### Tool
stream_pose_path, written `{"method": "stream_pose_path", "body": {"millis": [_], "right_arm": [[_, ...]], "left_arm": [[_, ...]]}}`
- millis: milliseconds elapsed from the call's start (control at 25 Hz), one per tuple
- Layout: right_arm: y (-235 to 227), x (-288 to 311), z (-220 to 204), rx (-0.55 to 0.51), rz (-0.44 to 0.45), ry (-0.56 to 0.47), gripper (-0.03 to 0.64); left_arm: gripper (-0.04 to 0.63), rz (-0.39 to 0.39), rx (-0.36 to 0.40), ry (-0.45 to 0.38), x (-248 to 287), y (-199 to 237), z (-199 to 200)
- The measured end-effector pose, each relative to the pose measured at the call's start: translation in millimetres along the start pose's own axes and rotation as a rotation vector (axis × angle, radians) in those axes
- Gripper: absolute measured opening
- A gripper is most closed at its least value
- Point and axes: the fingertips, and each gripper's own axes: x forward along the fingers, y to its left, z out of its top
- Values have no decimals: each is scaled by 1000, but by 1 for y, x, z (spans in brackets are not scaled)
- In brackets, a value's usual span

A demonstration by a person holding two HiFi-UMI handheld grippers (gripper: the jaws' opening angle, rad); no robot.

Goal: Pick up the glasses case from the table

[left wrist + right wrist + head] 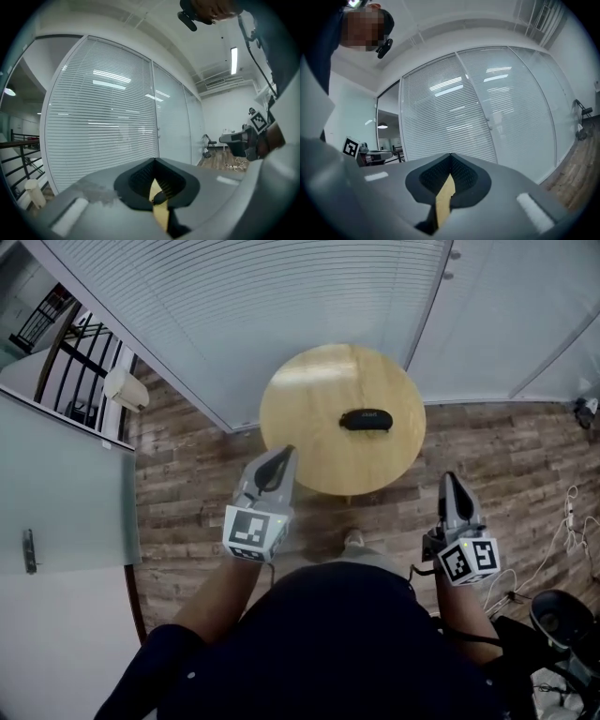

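**Head view.** Round wooden table at 12 o'clock, before glass walls with blinds. The black glasses case lies on the tabletop, slightly toward 3 o'clock of its centre, untouched.

The left gripper, by the table's 7 o'clock edge, and the right gripper, off the table at 4 o'clock, are both clenched on nothing and well apart from the case. The table's base is hidden under its top. The person's torso covers the floor at 6 o'clock.

**Gripper views.** Each gripper's grey body blocks the lower half. Only a sliver of tabletop shows through the slit below the joined tips. In the left gripper view a dark bit of the case shows there too.
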Motion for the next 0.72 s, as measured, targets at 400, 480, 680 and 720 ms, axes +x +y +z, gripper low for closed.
{"method": "stream_pose_path", "body": {"millis": [400, 480, 680, 720], "right_arm": [[-37, 74, -18, 15, 138, 82, 8], [-39, 80, -22, 35, 140, 91, 8], [-49, 103, -30, 40, 121, 118, 8], [-52, 108, -30, 37, 114, 123, 8]], "left_arm": [[6, 122, -1, 49, 42, 10, -15], [6, 137, -2, 66, 45, 14, -21], [6, 149, -52, 83, 76, 37, -26], [6, 139, -53, 83, 85, 40, -26]]}}
